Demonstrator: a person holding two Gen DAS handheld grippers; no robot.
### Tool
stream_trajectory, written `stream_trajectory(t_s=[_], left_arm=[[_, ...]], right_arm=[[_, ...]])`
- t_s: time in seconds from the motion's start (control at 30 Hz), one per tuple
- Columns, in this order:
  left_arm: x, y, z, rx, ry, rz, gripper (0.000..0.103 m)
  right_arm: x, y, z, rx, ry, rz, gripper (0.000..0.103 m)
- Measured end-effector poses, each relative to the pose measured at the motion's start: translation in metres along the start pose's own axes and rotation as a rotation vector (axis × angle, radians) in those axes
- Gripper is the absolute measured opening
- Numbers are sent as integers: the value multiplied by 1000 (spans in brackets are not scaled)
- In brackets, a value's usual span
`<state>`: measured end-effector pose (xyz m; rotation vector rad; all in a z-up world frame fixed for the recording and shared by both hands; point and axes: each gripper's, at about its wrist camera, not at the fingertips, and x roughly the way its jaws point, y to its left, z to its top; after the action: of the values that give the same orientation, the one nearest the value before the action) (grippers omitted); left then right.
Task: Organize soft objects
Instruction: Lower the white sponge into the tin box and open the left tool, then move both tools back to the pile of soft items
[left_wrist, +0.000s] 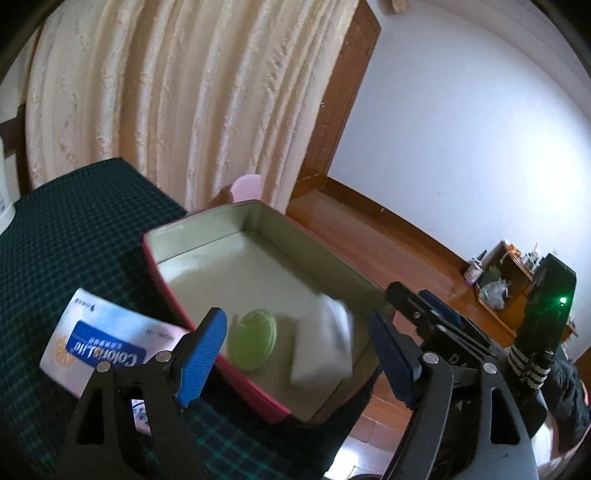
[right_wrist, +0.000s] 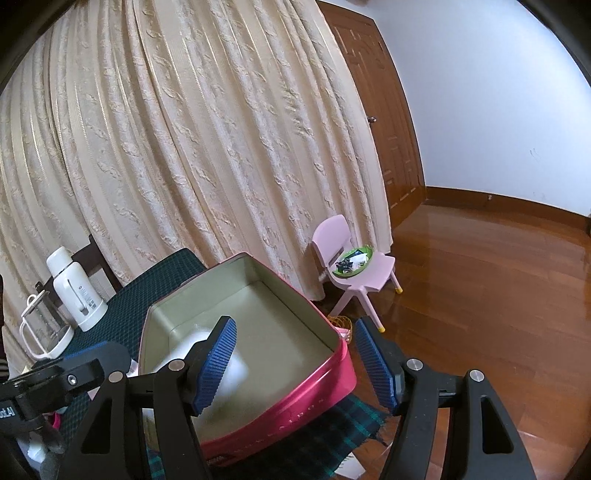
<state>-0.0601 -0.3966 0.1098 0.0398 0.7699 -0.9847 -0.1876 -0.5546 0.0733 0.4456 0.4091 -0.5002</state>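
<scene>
Both the left claw (left_wrist: 299, 354) and the right claw (right_wrist: 295, 365) hang released and empty above the pink tin (left_wrist: 258, 400), where a green puff (left_wrist: 253, 339) and a blurred white pad (left_wrist: 323, 343) already lie. The tissue pack (left_wrist: 99, 343) waits on the counter (left_wrist: 74, 229) beside the tin. The tin sits near the counter's edge, so a careless nudge from either claw could push it toward the floor (right_wrist: 480, 277).

Pack (left_wrist: 107, 347) on counter, left of tin: blue label reads "Colorist.jfo" or similar, upside down in left wrist view; exact letters uncertain. Smaller Chinese characters beside it and along pack edges, too small to read. Left tool body in right wrist view (right_wrist: 7, 412): white lettering ending "LAI", rest cut off. White flask (right_wrist: 75, 291): small printed marks, unreadable.
</scene>
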Motion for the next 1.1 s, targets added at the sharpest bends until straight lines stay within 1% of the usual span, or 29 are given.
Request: stream_trajectory(t_s=[0.07, 0.23, 0.4, 0.7, 0.9, 1.1], left_arm=[[-4, 6, -3, -16, -6, 23, 80], [-18, 17, -9, -27, -37, 108, 80], [-34, 28, -12, -41, -67, 166, 80], [-58, 39, -22, -16, -103, 296, 80], [-66, 48, -31, -3, -109, 381, 80], [-78, 66, -39, -30, -118, 455, 80]], right_arm=[[0, 1, -1, -1, -1, 3, 70], [1, 5, -2, -7, 4, 18, 71], [-1, 18, -4, -29, 5, 43, 72], [-6, 42, -6, -70, 6, 84, 74], [-5, 58, -9, -94, 17, 113, 74], [-2, 80, -14, -132, 40, 163, 75]])
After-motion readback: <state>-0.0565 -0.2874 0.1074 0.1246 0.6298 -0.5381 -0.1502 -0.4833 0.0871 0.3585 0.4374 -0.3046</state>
